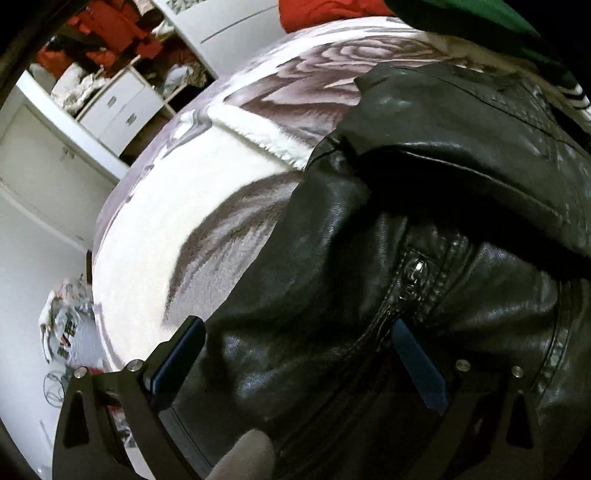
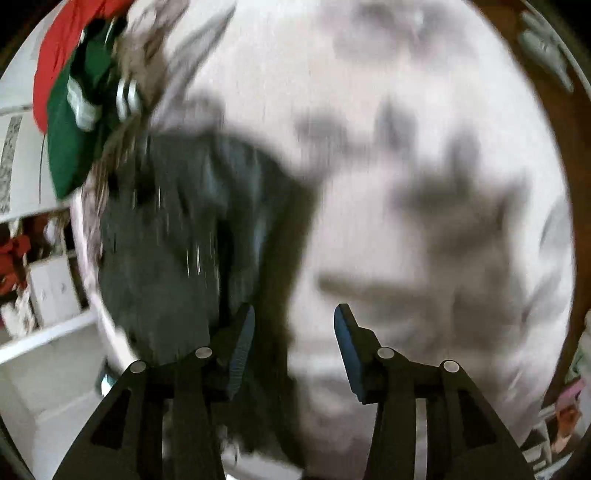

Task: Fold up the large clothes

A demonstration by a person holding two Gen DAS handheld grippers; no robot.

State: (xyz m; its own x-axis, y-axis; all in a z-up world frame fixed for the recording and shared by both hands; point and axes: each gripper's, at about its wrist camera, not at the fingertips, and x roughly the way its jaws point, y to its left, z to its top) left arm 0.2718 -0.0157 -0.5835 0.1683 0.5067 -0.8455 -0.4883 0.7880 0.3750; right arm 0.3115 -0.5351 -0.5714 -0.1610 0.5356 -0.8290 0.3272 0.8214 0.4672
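Observation:
A black leather jacket (image 1: 424,229) lies crumpled on a white and grey rose-print blanket (image 1: 177,221); its zipper (image 1: 413,280) faces me. My left gripper (image 1: 299,332) is open just above the jacket's near part, nothing between the fingers. In the right wrist view the jacket (image 2: 177,236) lies blurred at the left on the blanket (image 2: 424,155). My right gripper (image 2: 293,325) is open and empty, hovering over the jacket's right edge and the blanket.
A red and green pile of clothes (image 2: 70,103) sits at the far end of the bed, also in the left wrist view (image 1: 325,11). White cupboards and shelves with clothes (image 1: 110,92) stand beside the bed. A brown bed frame (image 2: 561,155) runs along the right.

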